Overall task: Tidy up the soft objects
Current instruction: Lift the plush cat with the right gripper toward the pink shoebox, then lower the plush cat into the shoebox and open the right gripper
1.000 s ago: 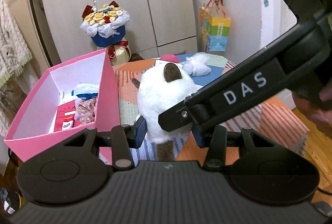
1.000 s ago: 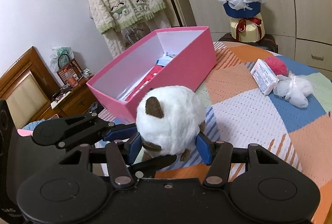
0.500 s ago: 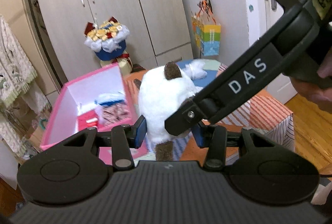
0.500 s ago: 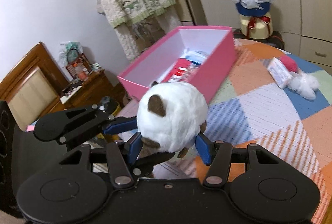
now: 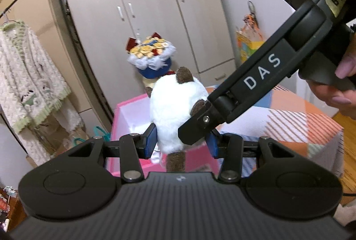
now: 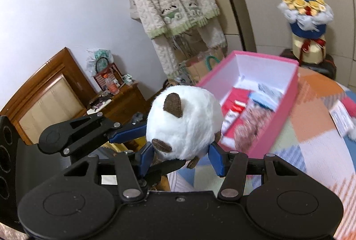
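The white plush toy [image 6: 184, 122], a round fluffy body with brown ears and feet, looks light and very compressible, so its fur probably gives under pressure and a shallow pinch could slip off. Judging by its shape, the safest hold is across the widest part of the body, low down, not on an ear or the thin brown tail.

That is roughly how it is carried now. The right gripper [image 6: 181, 158] has its 2 blue pads about half apart, pressed into the toy's lower sides. The left gripper [image 5: 181, 143] comes in from the other side, its jaws a little narrower, and its blue pads squeeze the same body just above the tail. In the right wrist view one blue finger [image 6: 126, 133] of the left gripper sinks into the fur.

The toy hangs clear of the patchwork cover [image 6: 311, 151], near the pink box [image 6: 276, 119] and slightly short of its open top. The box already holds red and patterned items.
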The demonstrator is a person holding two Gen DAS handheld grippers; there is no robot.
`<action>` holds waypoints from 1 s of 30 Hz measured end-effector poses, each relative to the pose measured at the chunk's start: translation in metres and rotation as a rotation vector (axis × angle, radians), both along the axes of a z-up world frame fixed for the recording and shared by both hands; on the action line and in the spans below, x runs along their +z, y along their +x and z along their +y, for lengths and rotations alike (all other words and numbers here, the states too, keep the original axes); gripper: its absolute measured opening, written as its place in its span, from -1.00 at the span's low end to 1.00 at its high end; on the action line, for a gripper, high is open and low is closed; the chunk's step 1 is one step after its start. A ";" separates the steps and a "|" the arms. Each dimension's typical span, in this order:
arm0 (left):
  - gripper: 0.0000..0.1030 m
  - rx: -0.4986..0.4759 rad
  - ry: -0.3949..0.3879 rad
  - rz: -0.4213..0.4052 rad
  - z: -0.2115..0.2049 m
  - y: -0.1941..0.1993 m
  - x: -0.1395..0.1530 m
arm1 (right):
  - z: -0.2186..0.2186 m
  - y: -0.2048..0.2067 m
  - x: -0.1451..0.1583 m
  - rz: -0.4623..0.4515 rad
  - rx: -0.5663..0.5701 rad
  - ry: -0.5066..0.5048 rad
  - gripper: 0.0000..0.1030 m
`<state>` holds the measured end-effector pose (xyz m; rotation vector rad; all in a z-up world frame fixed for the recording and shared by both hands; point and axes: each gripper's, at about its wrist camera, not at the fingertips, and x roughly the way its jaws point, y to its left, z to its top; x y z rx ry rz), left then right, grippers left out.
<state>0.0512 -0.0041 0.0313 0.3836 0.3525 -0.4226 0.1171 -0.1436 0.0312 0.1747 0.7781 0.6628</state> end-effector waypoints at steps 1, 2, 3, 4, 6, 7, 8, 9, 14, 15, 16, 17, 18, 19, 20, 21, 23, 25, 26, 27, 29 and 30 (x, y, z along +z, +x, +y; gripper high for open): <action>-0.13 0.008 -0.005 -0.008 0.004 0.007 0.001 | 0.004 0.006 0.002 -0.006 0.003 0.001 0.15; -0.13 0.013 -0.009 -0.014 0.008 0.013 0.002 | 0.008 0.012 0.004 -0.013 0.006 0.004 0.15; -0.13 0.020 -0.015 -0.021 0.012 0.021 0.003 | 0.012 0.020 0.006 -0.024 0.011 0.002 0.15; -0.13 0.025 -0.020 -0.025 0.015 0.026 0.004 | 0.015 0.027 0.007 -0.034 0.016 0.002 0.15; -0.13 0.033 -0.035 -0.031 0.023 0.043 0.003 | 0.020 0.045 0.007 -0.042 0.021 0.012 0.15; -0.13 0.037 -0.044 -0.032 0.027 0.053 0.003 | 0.022 0.054 0.007 -0.045 0.023 0.016 0.15; -0.13 0.039 -0.052 -0.030 0.031 0.061 0.002 | 0.024 0.063 0.005 -0.043 0.024 0.023 0.15; -0.13 0.043 -0.062 -0.024 0.035 0.071 0.000 | 0.027 0.072 0.004 -0.041 0.024 0.026 0.15; -0.13 0.055 -0.077 0.036 0.047 0.112 -0.019 | 0.036 0.122 -0.018 0.015 0.015 0.049 0.13; -0.13 0.054 -0.075 0.054 0.048 0.121 -0.024 | 0.038 0.130 -0.024 0.029 0.020 0.049 0.13; -0.13 0.055 -0.076 0.073 0.051 0.128 -0.030 | 0.039 0.140 -0.031 0.045 0.024 0.051 0.13; -0.13 0.055 -0.079 0.097 0.052 0.136 -0.035 | 0.038 0.151 -0.040 0.076 0.027 0.062 0.13; -0.13 0.055 -0.080 0.118 0.053 0.142 -0.040 | 0.039 0.160 -0.047 0.099 0.029 0.068 0.13; -0.13 0.057 -0.080 0.140 0.054 0.148 -0.046 | 0.039 0.168 -0.054 0.121 0.029 0.071 0.13; -0.13 0.059 -0.078 0.159 0.055 0.154 -0.052 | 0.039 0.174 -0.062 0.143 0.026 0.076 0.13; -0.13 0.062 -0.073 0.175 0.055 0.159 -0.056 | 0.040 0.180 -0.069 0.163 0.022 0.080 0.13; -0.13 0.065 -0.063 0.197 0.056 0.165 -0.064 | 0.043 0.188 -0.081 0.197 0.011 0.086 0.13; -0.13 0.065 -0.053 0.213 0.058 0.171 -0.070 | 0.046 0.193 -0.088 0.215 0.005 0.083 0.13; -0.13 0.066 -0.050 0.221 0.059 0.172 -0.072 | 0.049 0.195 -0.091 0.218 0.008 0.073 0.13; -0.13 0.069 -0.047 0.227 0.059 0.173 -0.074 | 0.050 0.196 -0.093 0.222 0.008 0.069 0.12; -0.13 0.073 -0.033 0.232 0.058 0.177 -0.077 | 0.052 0.201 -0.098 0.238 0.005 0.067 0.12; -0.13 0.069 -0.021 0.229 0.056 0.181 -0.078 | 0.052 0.204 -0.100 0.244 0.002 0.065 0.13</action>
